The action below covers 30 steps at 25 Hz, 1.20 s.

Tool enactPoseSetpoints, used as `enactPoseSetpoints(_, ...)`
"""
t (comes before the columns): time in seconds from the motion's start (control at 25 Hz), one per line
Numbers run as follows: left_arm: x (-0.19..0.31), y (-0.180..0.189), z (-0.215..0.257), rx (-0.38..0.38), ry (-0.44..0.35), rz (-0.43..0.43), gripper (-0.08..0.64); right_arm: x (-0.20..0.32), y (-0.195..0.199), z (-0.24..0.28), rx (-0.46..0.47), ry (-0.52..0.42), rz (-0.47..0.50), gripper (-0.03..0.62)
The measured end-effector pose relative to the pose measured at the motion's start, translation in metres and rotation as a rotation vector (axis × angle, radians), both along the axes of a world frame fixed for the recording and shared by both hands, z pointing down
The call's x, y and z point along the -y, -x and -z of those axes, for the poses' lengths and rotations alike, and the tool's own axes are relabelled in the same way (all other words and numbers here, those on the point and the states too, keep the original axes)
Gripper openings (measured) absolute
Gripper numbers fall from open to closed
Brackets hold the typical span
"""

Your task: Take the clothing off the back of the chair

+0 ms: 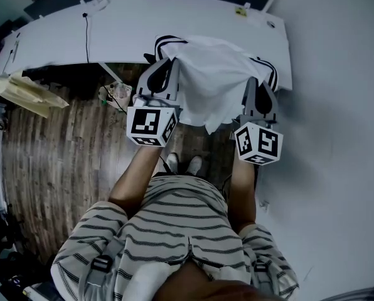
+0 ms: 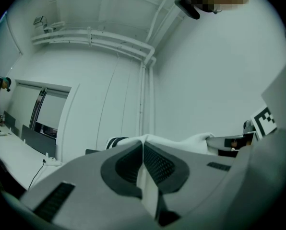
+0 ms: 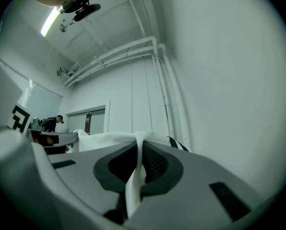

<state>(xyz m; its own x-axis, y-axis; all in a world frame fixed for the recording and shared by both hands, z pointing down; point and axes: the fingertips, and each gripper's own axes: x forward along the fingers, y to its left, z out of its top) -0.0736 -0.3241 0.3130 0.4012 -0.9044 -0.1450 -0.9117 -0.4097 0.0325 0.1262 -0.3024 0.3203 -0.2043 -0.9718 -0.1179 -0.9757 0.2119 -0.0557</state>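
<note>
A white garment [image 1: 212, 80] with black stripes at its shoulders hangs spread between my two grippers, its loose end drooping toward me. My left gripper [image 1: 169, 61] is shut on the garment's left edge. A fold of white cloth [image 2: 150, 190] is pinched between its dark pads [image 2: 162, 164]. My right gripper [image 1: 257, 80] is shut on the right edge, with cloth [image 3: 133, 190] squeezed between its pads [image 3: 155, 164]. Both gripper views look slightly upward at wall and ceiling, with the garment [image 2: 181, 143] [image 3: 109, 139] stretched sideways beyond the jaws. I can make out no chair.
A long white desk [image 1: 112, 24] with a black cable [image 1: 86, 36] runs along the back. A beige bundle [image 1: 24, 89] lies at the left over the wooden floor [image 1: 49, 155]. A white wall [image 1: 337, 105] stands at the right. My shoes [image 1: 184, 163] show below the garment. A person [image 3: 52, 122] stands far off.
</note>
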Motion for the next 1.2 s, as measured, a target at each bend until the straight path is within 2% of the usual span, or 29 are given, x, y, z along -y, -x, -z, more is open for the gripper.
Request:
enactPoseSetpoints(0.32, -0.021, 0.000, 0.024, -0.033, -0.044, -0.012, 0.029, -0.021, 0.001, 0.022, -0.002, -0.057, -0.001, 0.031)
enactPoseSetpoints(0.64, -0.041, 0.000, 0.037, -0.050, -0.060, -0.021, 0.029, -0.041, 0.003, 0.036, 0.009, -0.077, 0.007, 0.031)
enactPoseSetpoints(1.2, -0.063, -0.007, 0.047, -0.032, -0.072, -0.046, 0.029, -0.061, 0.002, 0.045, -0.010, -0.073, -0.010, 0.031)
